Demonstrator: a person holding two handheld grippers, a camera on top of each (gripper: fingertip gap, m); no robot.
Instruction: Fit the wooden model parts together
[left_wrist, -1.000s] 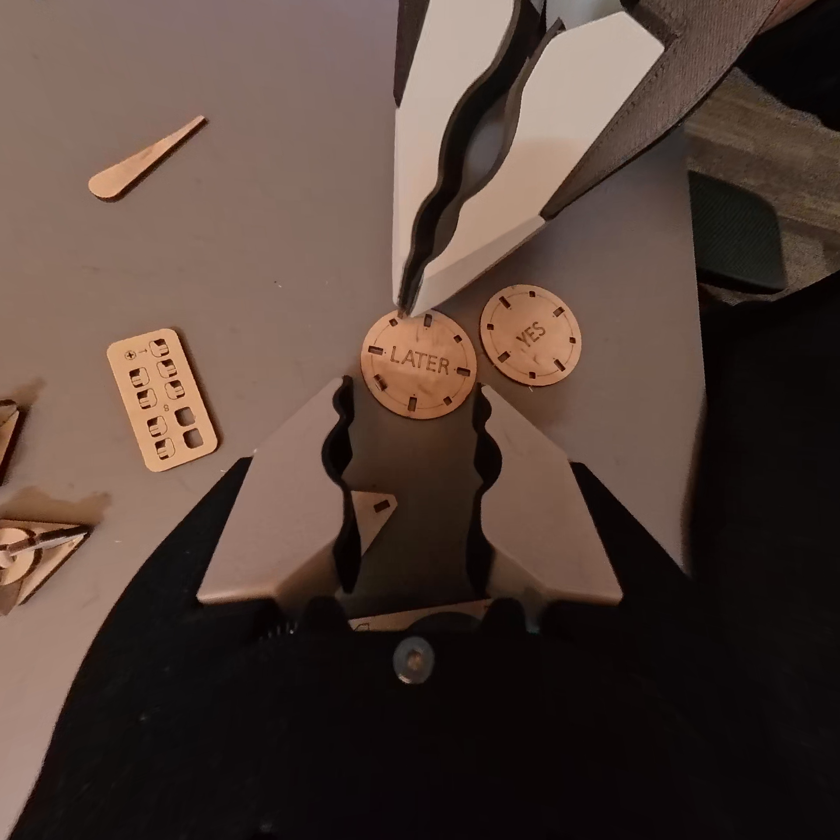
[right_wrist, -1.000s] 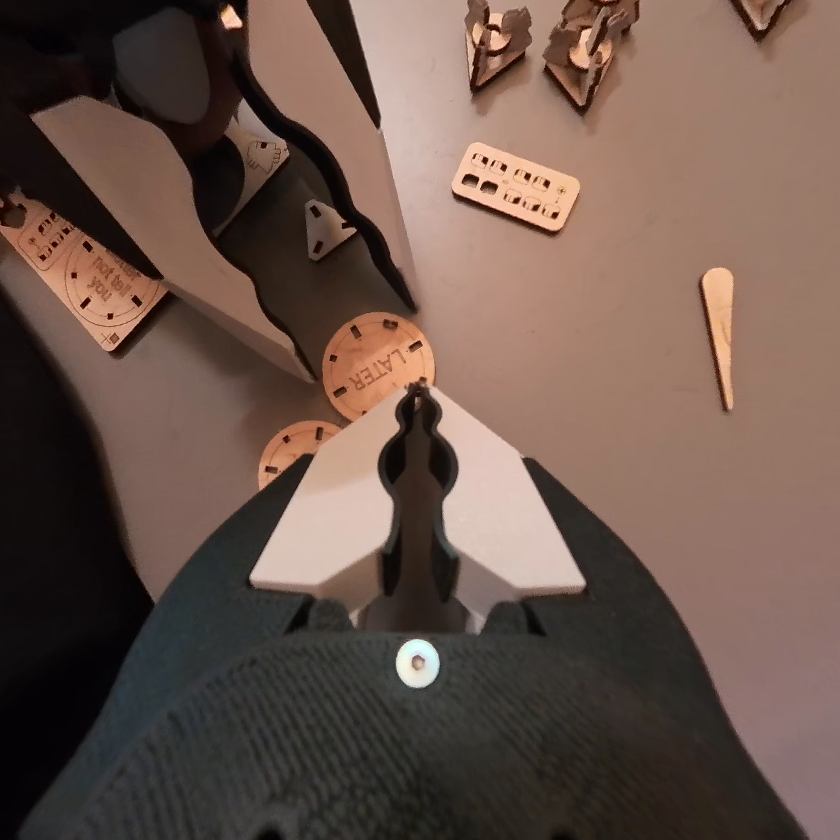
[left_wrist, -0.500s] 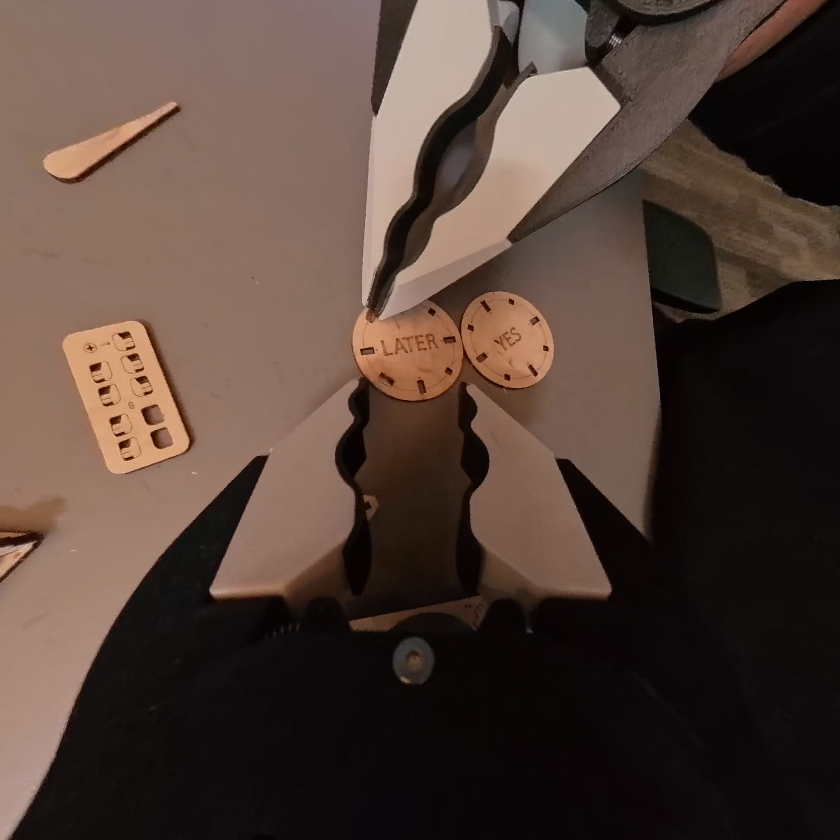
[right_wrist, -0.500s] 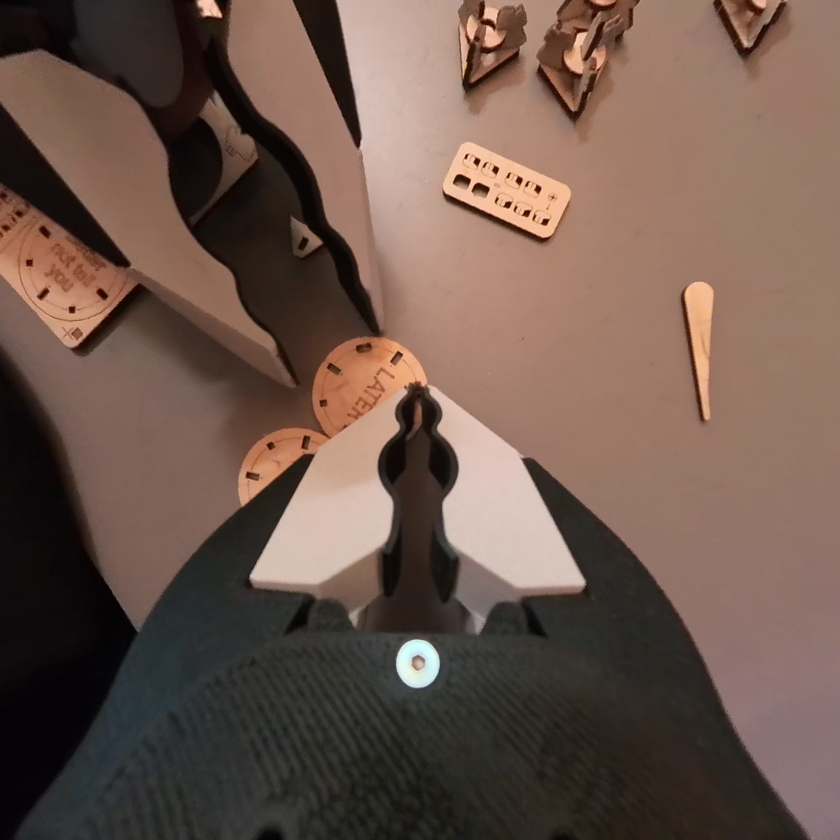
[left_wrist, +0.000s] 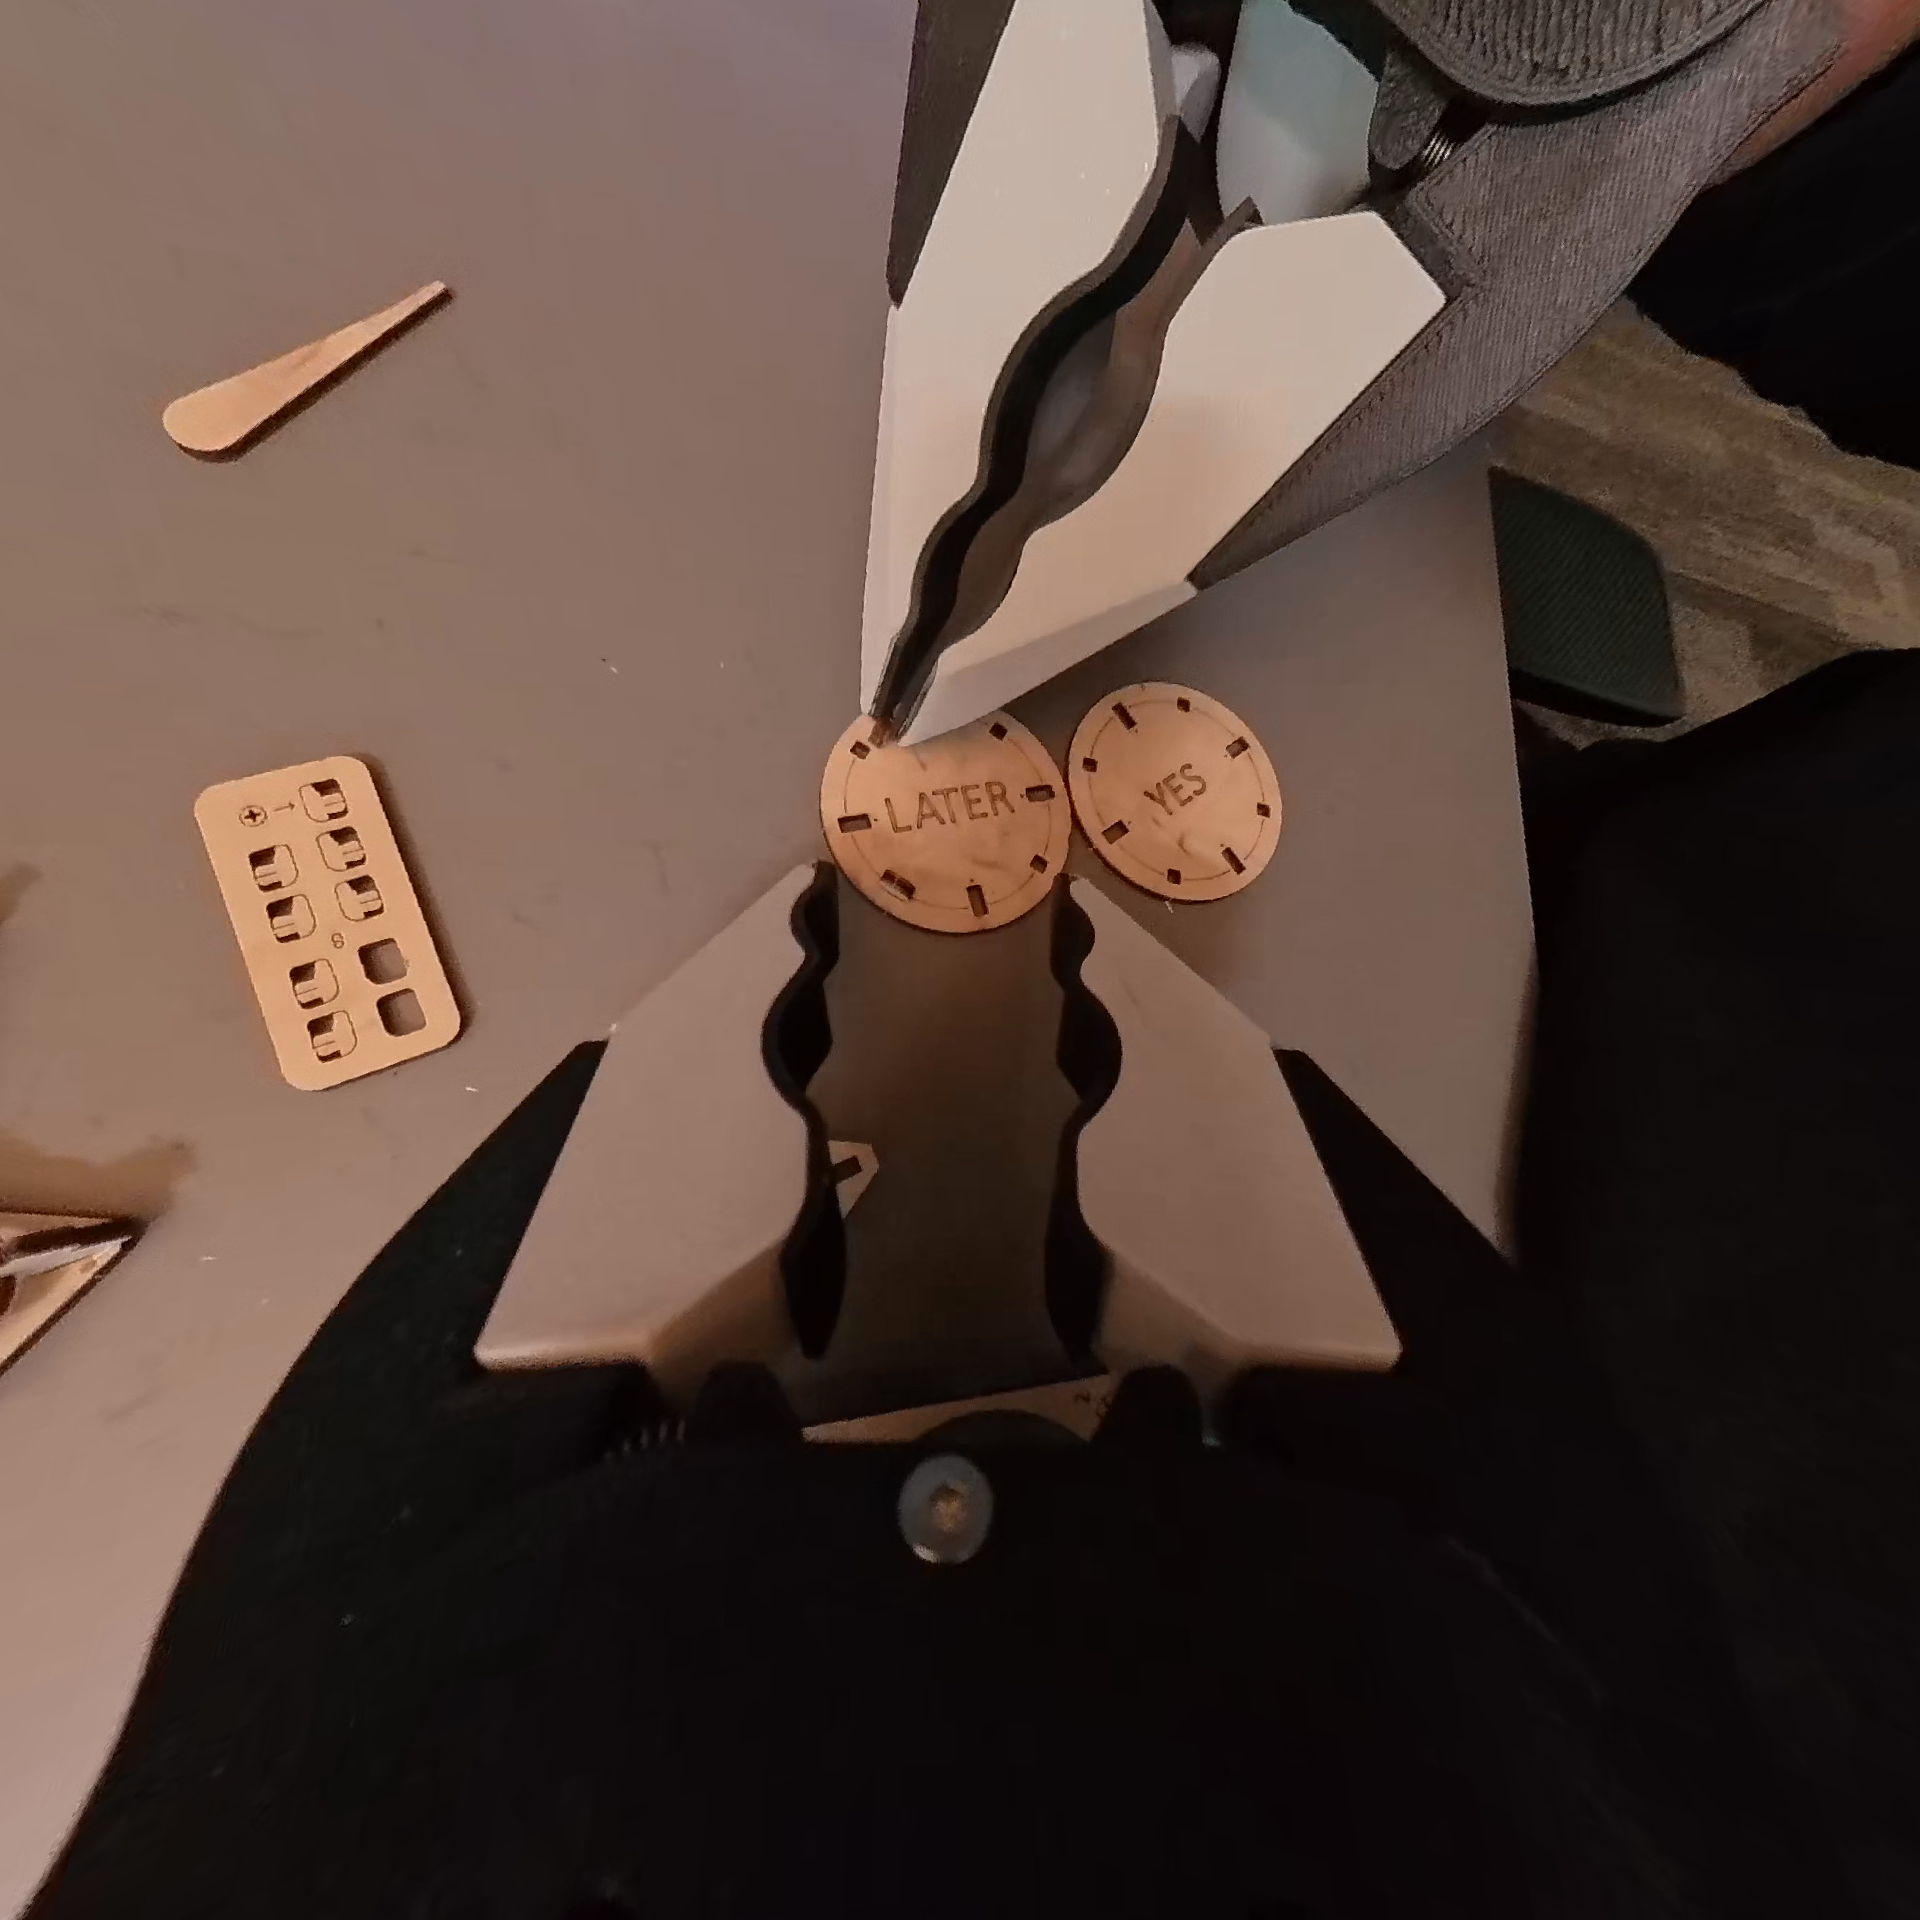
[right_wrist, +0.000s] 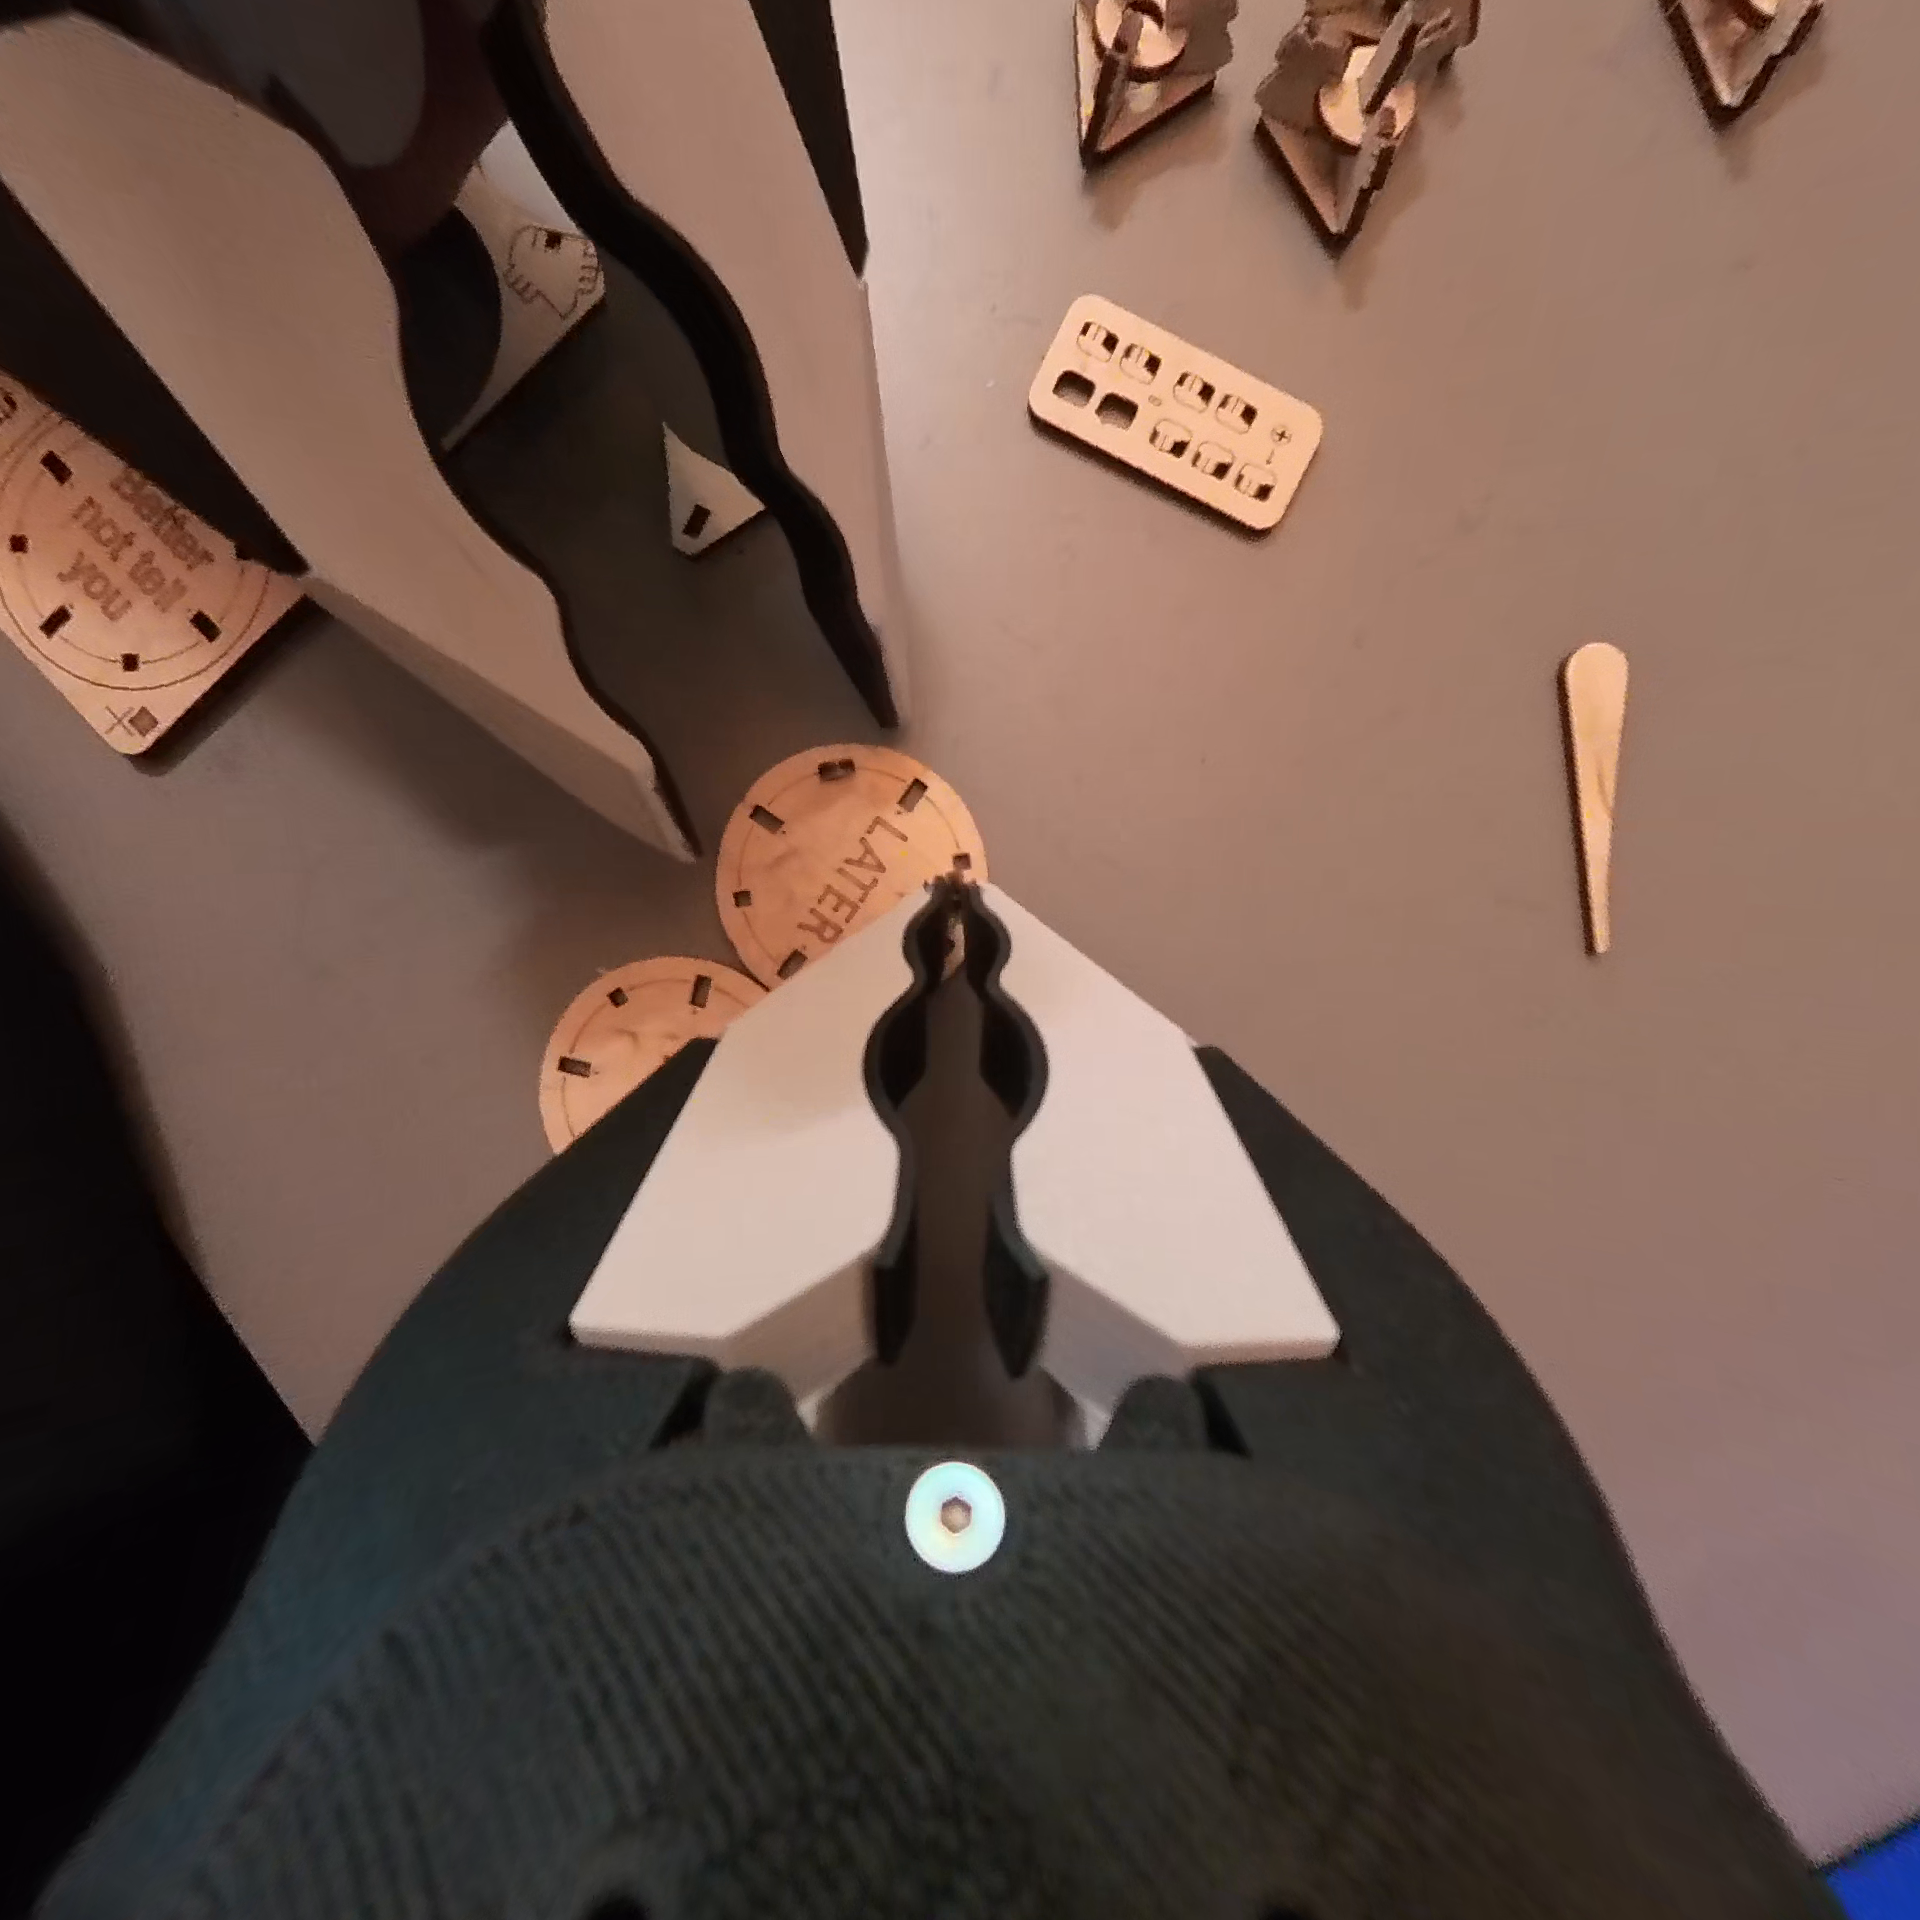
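My right gripper (left_wrist: 891, 727) has its tips pinched together, pressing the far edge of the engraved wooden disc (left_wrist: 945, 821) mid-frame on the grey table (left_wrist: 520, 623). My left gripper (left_wrist: 940, 914) is spread, straddling its near edge. Looks light, stiff and flat, so grab the rim.

The left gripper (left_wrist: 940, 883) has narrowed its jaws and edged forward, its fingertips now flanking the near edge of the engraved wooden disc (left_wrist: 943, 821) at the frame's centre.
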